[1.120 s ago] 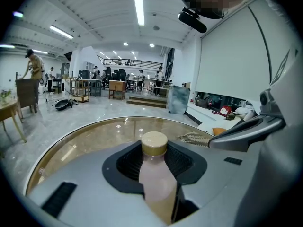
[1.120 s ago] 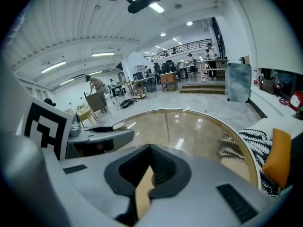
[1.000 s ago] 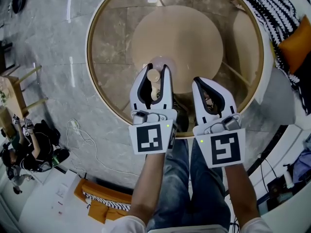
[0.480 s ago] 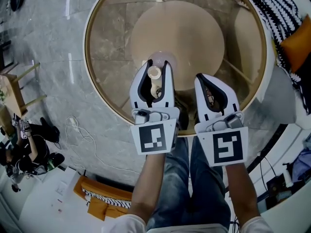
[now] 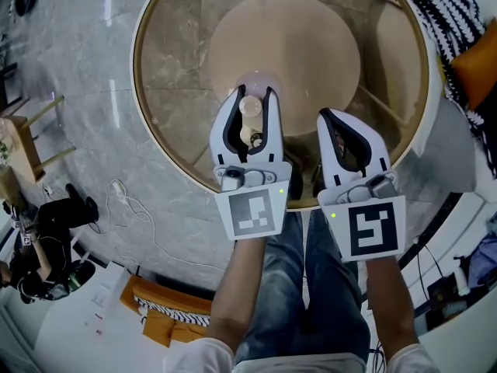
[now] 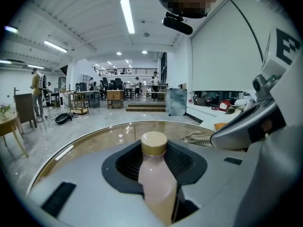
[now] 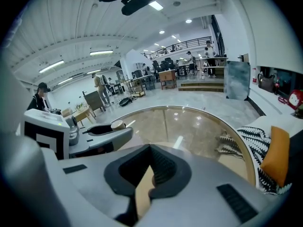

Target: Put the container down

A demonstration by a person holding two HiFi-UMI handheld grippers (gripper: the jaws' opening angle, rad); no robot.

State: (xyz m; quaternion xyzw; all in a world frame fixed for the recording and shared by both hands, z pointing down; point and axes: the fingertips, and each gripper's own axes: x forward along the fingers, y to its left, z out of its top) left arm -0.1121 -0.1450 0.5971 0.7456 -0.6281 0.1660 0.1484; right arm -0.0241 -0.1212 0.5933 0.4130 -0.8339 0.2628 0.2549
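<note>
Nearest, blue-jeaned legs (image 5: 311, 286) are seen just outside the near edge of the round glass-topped bench with a gold rim (image 5: 175, 76), and both pairs of tongs are reached in across that edge. The left tongs (image 5: 251, 95) are held over the bench's near part, inward of the rim, and are pinched on a pale pink bottle with a round tan cap (image 6: 156, 181). The bottle is held upright between the pads, with its cap standing clear above them. Its lower body is hidden by the tongs, so it cannot be told whether its bottom is touching the glass. The right tongs (image 5: 326, 116) are pressed together at the tips with nothing caught in them. They are held just beside the left pair, also over the bench's near part, and only a sliver of the bench is seen through the slot behind the tips.

Beyond both pairs, the middle and far side of the bench are left as open glass, and a tan round base (image 5: 295, 37) is seen through it. The bench's far rim is cut off by the top of the head view. At the bench's right a black-and-white striped throw (image 5: 439, 10) is lying close against the rim, with an orange cushion (image 5: 475, 68) next to it, partly cut off. At the bench's left, open grey marble floor (image 5: 78, 92) is seen.
</note>
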